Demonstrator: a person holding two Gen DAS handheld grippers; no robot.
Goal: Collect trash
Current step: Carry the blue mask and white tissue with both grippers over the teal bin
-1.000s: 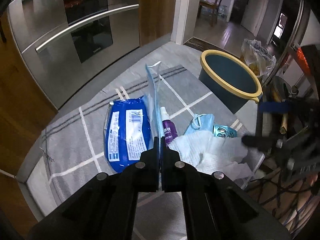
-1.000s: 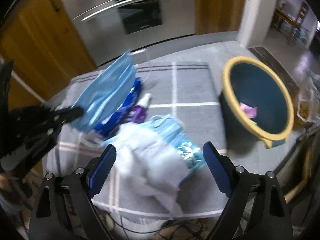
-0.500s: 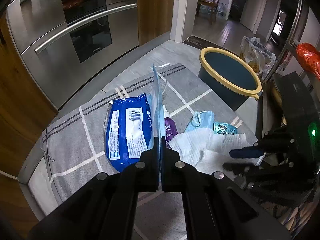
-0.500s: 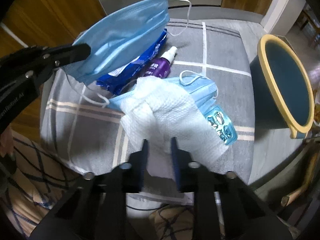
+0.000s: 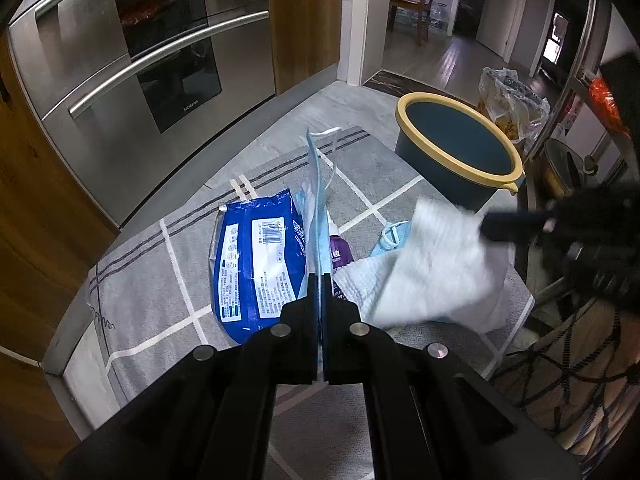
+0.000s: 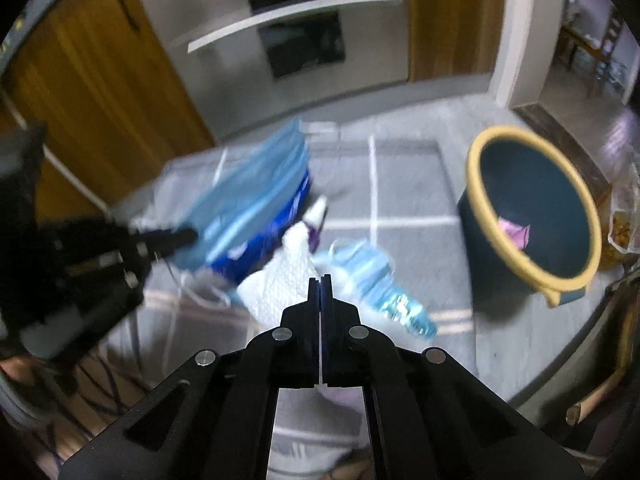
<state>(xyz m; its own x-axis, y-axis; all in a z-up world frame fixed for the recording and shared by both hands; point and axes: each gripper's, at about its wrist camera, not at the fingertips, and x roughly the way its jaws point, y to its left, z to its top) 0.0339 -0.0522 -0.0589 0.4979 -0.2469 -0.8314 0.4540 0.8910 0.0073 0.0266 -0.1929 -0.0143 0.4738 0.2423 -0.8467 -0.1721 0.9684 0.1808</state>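
My left gripper is shut on a light-blue face mask, which stands edge-on ahead of it; in the right wrist view the same mask hangs from the left gripper. My right gripper is shut on a white paper towel, and the towel hangs in the air from the right gripper above the mat. The dark-blue bin with a yellow rim stands at the right, with a pink scrap inside it.
On the grey checked mat lie a blue wipes pack, a purple spray bottle, a second mask and a blister pack. A steel oven front rises behind. A plastic bag sits past the bin.
The right gripper came down open over the paper towel, shut on it, and lifted it off the mat. The left gripper kept still with the mask.
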